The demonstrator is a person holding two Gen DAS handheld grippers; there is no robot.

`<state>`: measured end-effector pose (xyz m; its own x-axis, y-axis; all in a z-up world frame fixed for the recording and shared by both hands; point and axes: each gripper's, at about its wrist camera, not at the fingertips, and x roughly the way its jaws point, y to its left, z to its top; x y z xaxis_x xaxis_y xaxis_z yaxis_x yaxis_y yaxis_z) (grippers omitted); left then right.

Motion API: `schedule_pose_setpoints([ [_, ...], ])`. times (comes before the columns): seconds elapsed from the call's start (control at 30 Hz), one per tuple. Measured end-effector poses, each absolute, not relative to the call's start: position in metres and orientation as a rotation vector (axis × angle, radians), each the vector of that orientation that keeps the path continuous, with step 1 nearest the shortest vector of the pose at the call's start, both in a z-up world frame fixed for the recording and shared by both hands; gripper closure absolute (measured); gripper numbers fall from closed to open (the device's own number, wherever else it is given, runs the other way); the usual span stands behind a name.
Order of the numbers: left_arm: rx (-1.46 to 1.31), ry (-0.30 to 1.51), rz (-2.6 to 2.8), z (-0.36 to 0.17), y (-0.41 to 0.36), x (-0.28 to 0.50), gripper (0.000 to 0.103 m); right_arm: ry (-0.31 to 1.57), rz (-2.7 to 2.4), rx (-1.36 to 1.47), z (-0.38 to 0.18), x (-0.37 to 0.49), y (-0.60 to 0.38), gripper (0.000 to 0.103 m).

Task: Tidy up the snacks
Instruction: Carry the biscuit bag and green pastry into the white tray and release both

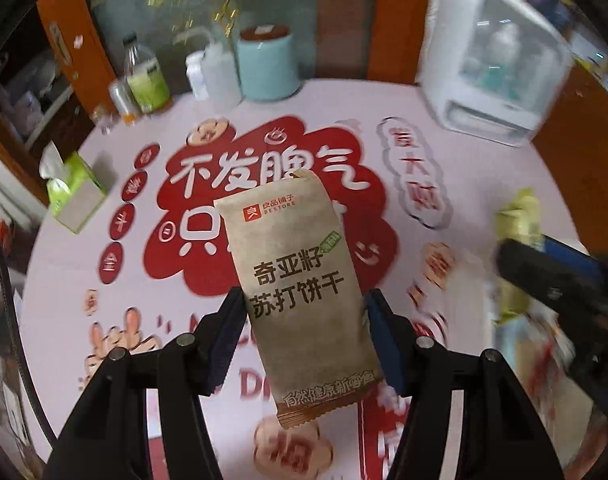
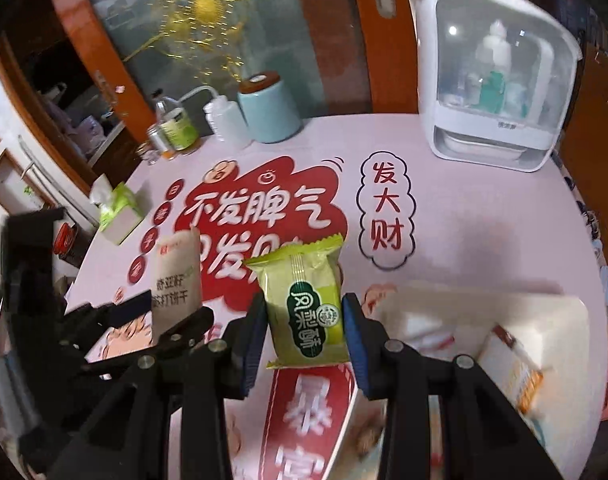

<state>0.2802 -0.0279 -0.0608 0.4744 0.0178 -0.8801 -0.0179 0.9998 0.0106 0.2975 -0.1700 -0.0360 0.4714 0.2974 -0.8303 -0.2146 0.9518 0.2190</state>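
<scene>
A round table fills both views, covered in a pale pink cloth printed with large red patches and white Chinese lettering. At its far right edge stands the biggest item, a white countertop cabinet with a clear front panel and bottles visible inside. Along the far edge, left of centre, sits a pale blue canister with a brown lid, and beside it a white squeeze bottle with a bent spout, then a green-labelled bottle. A green tissue box rests near the left edge. In the right wrist view, a white tray lies on the near right side of the table, holding blurred packets. The left gripper has its dark fingers clamped on the sides of a brown paper-look cracker packet, which is held upright above the table with its lower end hanging between the fingers. The right gripper has its blue-padded fingers pressed together on a small yellow-green pastry packet, also held clear of the cloth. In the right wrist view, the left gripper and its brown packet appear just to the left of the right gripper.
</scene>
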Motion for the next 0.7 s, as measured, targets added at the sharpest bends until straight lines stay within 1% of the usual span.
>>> schedule_pose_setpoints([
  [0.13, 0.045, 1.031, -0.052, -0.024, -0.043, 0.23, 0.044, 1.004, 0.314, 0.07, -0.008, 0.247, -0.176, 0.065],
  [0.33, 0.115, 0.972, -0.161, 0.011, -0.077, 0.169, 0.044, 0.956, 0.27, 0.047, 0.031, 0.171, -0.206, 0.065],
  [0.53, 0.192, 0.932, -0.249, 0.022, -0.115, 0.13, 0.044, 0.92, 0.209, 0.068, 0.043, 0.115, -0.248, 0.065],
  [0.7, 0.252, 0.904, -0.305, 0.022, -0.146, 0.12, 0.044, 0.904, 0.162, 0.11, 0.037, 0.088, -0.281, 0.065],
])
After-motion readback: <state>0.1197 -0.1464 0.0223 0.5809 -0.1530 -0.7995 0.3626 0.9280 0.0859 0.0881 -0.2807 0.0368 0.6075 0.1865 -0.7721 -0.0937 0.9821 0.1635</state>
